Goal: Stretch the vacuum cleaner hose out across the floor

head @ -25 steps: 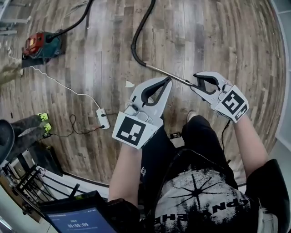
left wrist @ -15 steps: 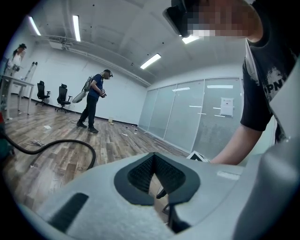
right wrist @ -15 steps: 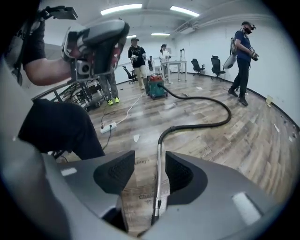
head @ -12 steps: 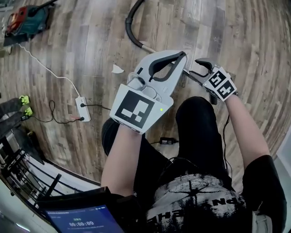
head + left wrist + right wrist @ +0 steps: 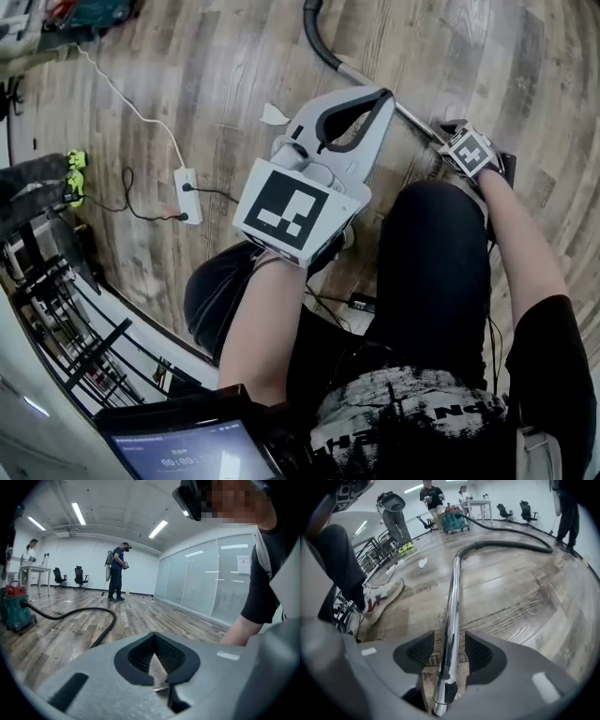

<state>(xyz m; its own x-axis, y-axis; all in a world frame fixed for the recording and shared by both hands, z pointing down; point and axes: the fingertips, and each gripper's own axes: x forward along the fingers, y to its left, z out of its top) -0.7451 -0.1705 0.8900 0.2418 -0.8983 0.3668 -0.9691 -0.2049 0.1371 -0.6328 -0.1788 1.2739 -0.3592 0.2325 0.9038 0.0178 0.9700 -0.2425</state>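
The chrome wand (image 5: 452, 597) at the end of the black hose (image 5: 506, 543) lies along the wood floor. It runs between the pads of my right gripper (image 5: 450, 653). Those jaws have just been opening and now stand open, with a gap on each side of the wand. In the head view the right gripper (image 5: 447, 134) points down at the wand (image 5: 412, 114) beside my knee. My left gripper (image 5: 378, 94) hovers left of it, shut and empty. The hose (image 5: 79, 613) curves back to the teal vacuum cleaner (image 5: 16, 609).
A white power strip (image 5: 187, 192) with its cables lies on the floor at the left, and a paper scrap (image 5: 274, 114) lies near the left gripper. A person in neon shoes (image 5: 75, 173) stands beside a metal rack. Other people, chairs and a table are at the far end of the room.
Both grippers have come down close to the floor as I crouched. The right gripper, which was shut on the wand's end, has set it down and opened.
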